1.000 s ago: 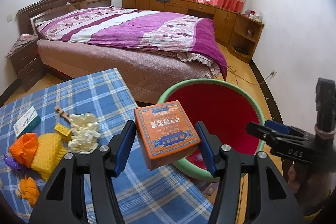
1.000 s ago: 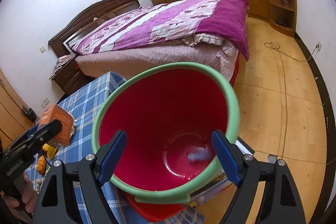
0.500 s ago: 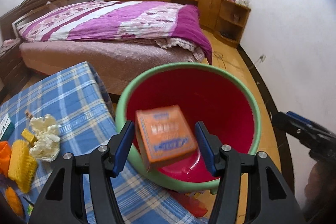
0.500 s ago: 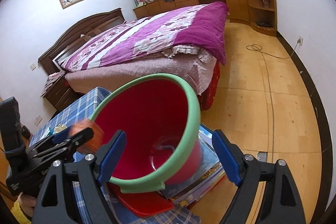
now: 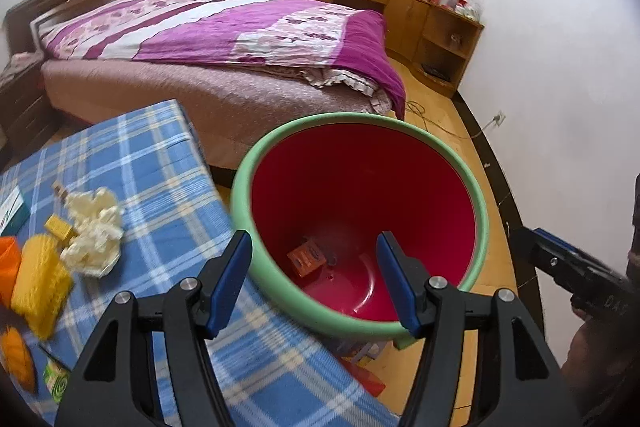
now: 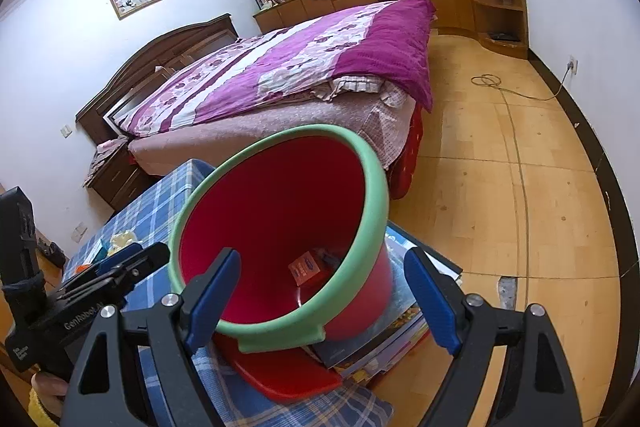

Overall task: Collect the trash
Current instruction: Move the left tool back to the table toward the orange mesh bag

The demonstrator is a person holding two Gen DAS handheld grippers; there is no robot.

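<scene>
My left hand-held gripper hangs over the green-rimmed red plastic bucket; the small orange cardboard box lies in it. At nine o'clock, the blue-checked worktop carries crumpled white paper.

From the left wrist, the red bin is looked down into at close range, at frame centre. From the right wrist, the same bin is viewed obliquely, lower centre. The bed is shared, across the upper frame.

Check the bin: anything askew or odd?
Yes. The bin looks tilted, propped on a red lid and stacked books rather than standing flat. The orange box lies inside it.
</scene>
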